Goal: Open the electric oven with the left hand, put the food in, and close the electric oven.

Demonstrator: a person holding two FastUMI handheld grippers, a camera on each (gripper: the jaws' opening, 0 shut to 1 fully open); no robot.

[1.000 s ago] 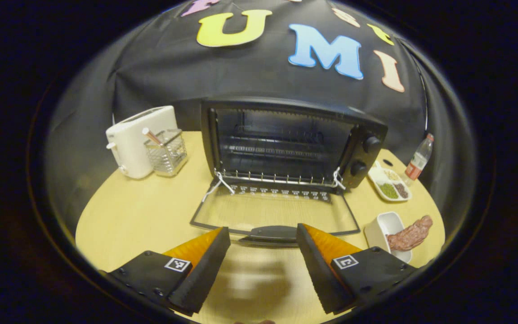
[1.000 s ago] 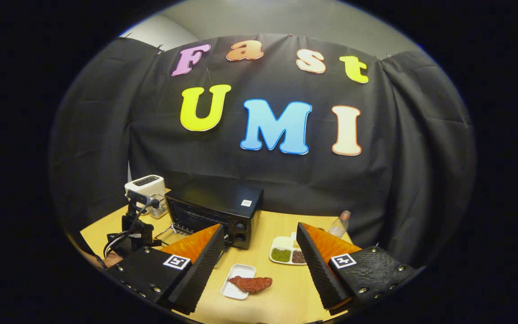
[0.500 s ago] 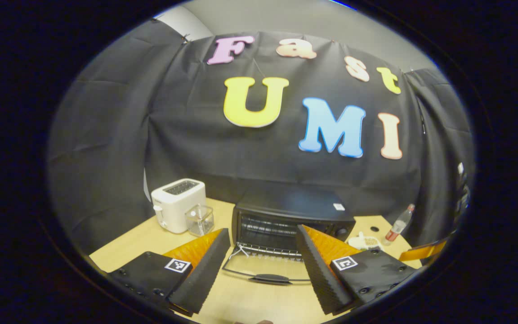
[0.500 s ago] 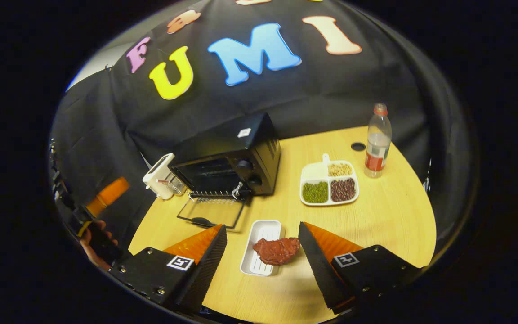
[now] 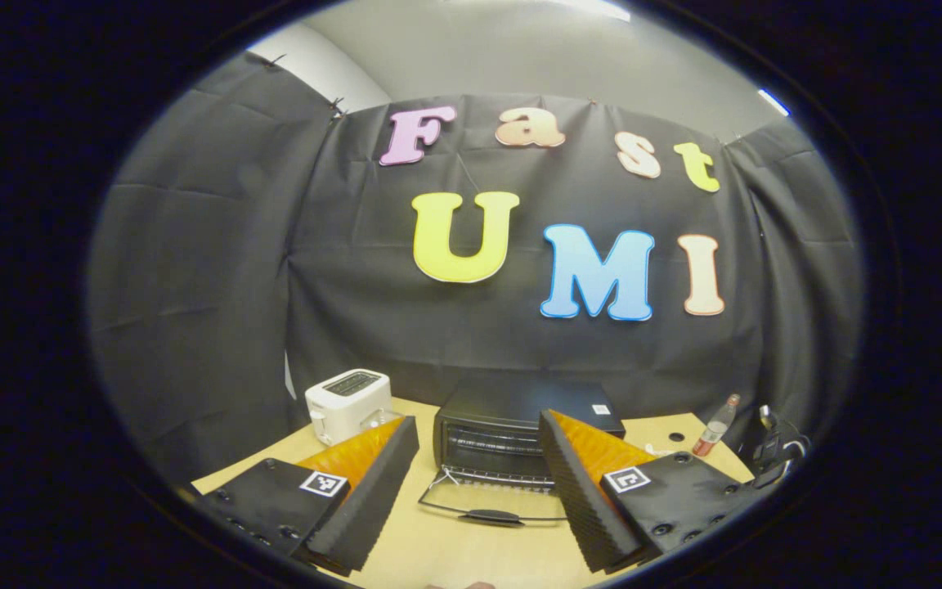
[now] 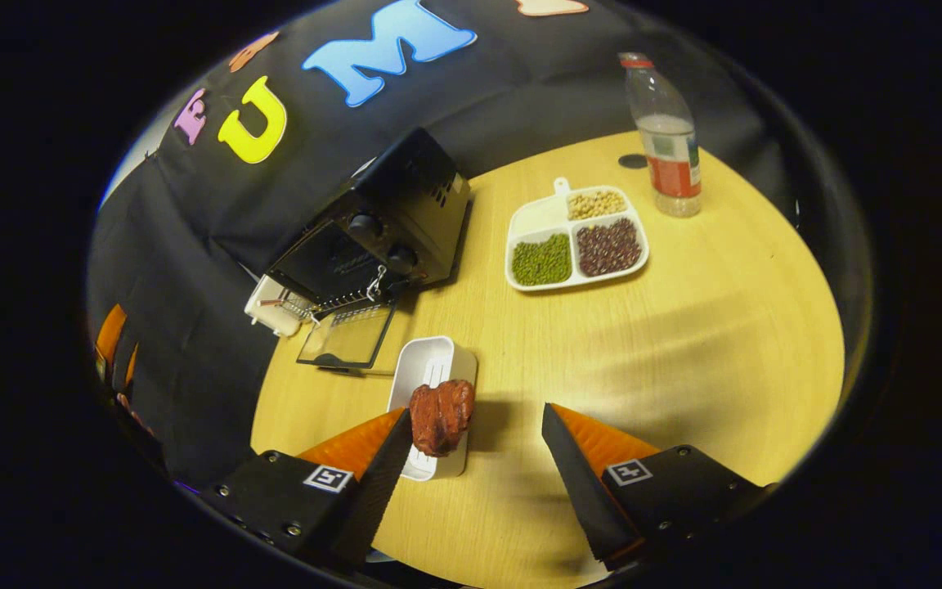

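While the left gripper (image 5: 479, 483) stands spread and empty at the bottom of the left gripper view, the electric oven (image 5: 520, 433) sits lower centre, its door (image 5: 491, 503) folded flat and its cavity bare. In the right gripper view, the right gripper (image 6: 475, 474) is parted, grasping nothing; the red food (image 6: 441, 415) lies on a white tray (image 6: 426, 368) just above it, left of centre. Upper right, a divided dish (image 6: 573, 237) holds green, dark and pale beans.

Black cloth wall (image 5: 217, 270) behind a round wooden table (image 6: 708, 327), pale plain wall and ceiling (image 5: 520, 57) above the cloth, with a strip light (image 5: 772, 102) at upper right and soft shadows across the tabletop.
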